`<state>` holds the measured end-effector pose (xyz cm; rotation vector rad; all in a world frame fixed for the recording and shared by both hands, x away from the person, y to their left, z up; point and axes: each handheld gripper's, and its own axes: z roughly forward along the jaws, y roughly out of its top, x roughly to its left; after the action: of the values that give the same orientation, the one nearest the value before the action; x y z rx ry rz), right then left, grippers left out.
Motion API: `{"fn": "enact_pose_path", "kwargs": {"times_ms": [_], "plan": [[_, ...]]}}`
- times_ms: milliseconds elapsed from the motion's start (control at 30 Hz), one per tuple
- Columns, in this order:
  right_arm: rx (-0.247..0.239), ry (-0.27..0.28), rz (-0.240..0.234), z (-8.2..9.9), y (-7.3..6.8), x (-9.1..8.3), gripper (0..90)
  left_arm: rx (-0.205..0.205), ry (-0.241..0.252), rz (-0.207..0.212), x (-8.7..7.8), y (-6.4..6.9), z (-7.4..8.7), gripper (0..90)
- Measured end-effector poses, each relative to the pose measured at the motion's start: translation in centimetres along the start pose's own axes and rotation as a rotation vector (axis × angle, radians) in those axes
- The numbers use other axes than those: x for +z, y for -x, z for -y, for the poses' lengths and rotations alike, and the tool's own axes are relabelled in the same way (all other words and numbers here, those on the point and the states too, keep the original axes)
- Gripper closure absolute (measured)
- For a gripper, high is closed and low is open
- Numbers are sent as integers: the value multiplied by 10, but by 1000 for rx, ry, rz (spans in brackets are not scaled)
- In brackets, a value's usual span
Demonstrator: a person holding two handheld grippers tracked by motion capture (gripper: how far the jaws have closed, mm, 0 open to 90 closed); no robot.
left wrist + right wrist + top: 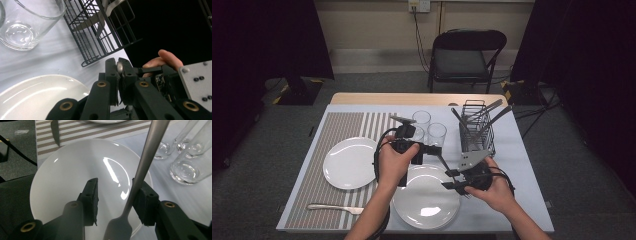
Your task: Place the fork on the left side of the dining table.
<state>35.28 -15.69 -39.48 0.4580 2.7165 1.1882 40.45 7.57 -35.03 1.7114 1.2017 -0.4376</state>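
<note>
The utensil [140,172] is cut off at both ends in the right gripper view, so its head cannot be made out; what shows is a slim, grey metal handle widening to a flat end near the bottom. It hangs above the near plate [62,177], between the two hands. The left gripper [119,68] is clamped on a rounded metal end of it. The right gripper [115,195] has its jaws apart, the handle lying against one jaw and clear of the other.
</note>
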Motion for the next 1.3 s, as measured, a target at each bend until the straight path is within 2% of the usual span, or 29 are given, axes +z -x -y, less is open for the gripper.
{"fn": "enact_pose_path", "kwargs": {"times_ms": [67, 367, 467, 567, 700, 733, 800, 833, 1000, 1033, 1167, 1233, 1267, 1300], "plan": [[-3, -1, -1, -2, -2, 2, 564, 10, 6, -3, -1, -1, -1, 871], [-14, 20, -21, -11, -8, 10, 538, 8, 19, -17, -10, -1, -3, 871], [-4, 30, -25, -11, -7, 10, 493, 15, 25, -13, -13, 0, -4, 871], [16, 35, -13, -10, -5, 8, 406, 26, 22, -16, -14, 1, -4, 871], [50, 75, 1, -7, 0, -4, 343, 27, 25, -21, -19, 2, -5, 871], [52, 84, 13, -6, 1, -7, 316, 39, 25, -23, -20, 1, -5, 871], [51, 88, 22, -5, 2, -11, 301, 30, 29, -28, -21, 2, -5, 871], [56, 102, 38, -1, 4, -19, 278, 28, 31, -32, -24, 1, -6, 871], [78, 108, 62, 13, 7, -31, 244, 29, 47, -43, -35, -2, -7, 871], [87, 106, 64, 17, 7, -33, 241, 17, 52, -44, -37, -1, -8, 871], [95, 92, 65, 32, 7, -35, 215, 28, 60, -74, -46, -5, -9, 871], [95, 86, 69, 40, 7, -37, 197, 29, 67, -81, -49, -6, -9, 871], [97, 85, 73, 42, 7, -37, 195, 16, 70, -79, -51, -6, -9, 871], [97, 86, 76, 45, 8, -38, 189, 24, 70, -83, -52, -7, -9, 871]]}}
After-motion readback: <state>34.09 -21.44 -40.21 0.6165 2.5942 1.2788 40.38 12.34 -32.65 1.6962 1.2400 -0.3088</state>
